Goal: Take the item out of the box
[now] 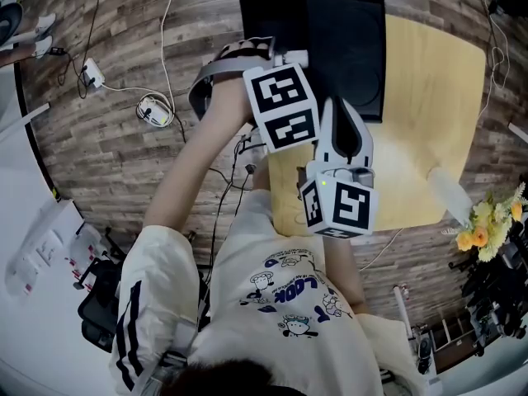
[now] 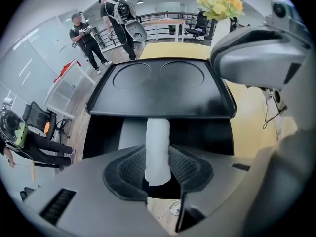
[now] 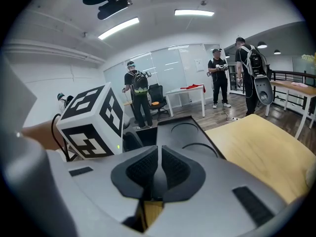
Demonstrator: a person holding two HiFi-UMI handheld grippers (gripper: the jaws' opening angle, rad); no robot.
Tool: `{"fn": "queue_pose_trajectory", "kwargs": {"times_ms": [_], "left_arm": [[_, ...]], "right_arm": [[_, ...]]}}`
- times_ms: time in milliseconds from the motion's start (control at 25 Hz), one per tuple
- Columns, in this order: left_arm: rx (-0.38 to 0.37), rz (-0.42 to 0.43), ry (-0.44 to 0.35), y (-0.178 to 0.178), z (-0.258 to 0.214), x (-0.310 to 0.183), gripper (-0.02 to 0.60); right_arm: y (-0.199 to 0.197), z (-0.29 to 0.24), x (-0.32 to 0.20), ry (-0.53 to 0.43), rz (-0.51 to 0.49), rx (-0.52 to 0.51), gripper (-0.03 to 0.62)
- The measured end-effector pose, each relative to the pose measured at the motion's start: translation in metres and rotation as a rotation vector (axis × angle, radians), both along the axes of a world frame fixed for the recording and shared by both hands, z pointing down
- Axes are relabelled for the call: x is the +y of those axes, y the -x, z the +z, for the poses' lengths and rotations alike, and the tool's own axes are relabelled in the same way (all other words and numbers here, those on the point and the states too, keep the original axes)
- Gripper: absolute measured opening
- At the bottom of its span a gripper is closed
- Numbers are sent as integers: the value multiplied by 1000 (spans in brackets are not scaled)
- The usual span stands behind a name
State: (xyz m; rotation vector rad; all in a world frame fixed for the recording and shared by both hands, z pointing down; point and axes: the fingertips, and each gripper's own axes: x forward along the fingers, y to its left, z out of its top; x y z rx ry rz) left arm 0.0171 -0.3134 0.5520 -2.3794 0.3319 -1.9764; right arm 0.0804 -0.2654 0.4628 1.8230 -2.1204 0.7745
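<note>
A black box (image 2: pixel 207 132) stands open at the near end of the table, its lid (image 2: pixel 163 88) with two round recesses folded back behind it. A white roll-shaped item (image 2: pixel 158 142) stands upright over the box's opening, and my left gripper (image 2: pixel 158 159) is shut on its lower end, the ribbed pads (image 2: pixel 129 167) pressing on both sides. In the head view the box (image 1: pixel 346 48) lies at the top; the left gripper's marker cube (image 1: pixel 285 106) hides its jaws. My right gripper (image 3: pixel 159 169) hovers nearer the person, shut and holding nothing, with the box ahead of it.
The yellow wooden table (image 1: pixel 429 97) carries a white object (image 1: pixel 450 190) and a bunch of flowers (image 1: pixel 491 221) at its right end. Cables and a power strip (image 1: pixel 91 74) lie on the wood floor at the left. Several people (image 3: pixel 217 78) stand in the background.
</note>
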Motion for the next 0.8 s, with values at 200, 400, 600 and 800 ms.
{"fn": "queue_pose_trajectory", "kwargs": {"times_ms": [200,400,600,800], "left_arm": [[-4,-10,-12,7,-3,3,143],[30,-37,-25,9,-13,5,143],[105,-82,-29,7,-33,6,143],[197,-142,-35,5,-57,11,143]], "right_arm": [[2,-4,-1,-12,-4,-1,41],[6,-10,1,-25,-9,0,41],[7,-21,0,-46,-13,3,41],[8,-34,3,-65,-16,11,41]]}}
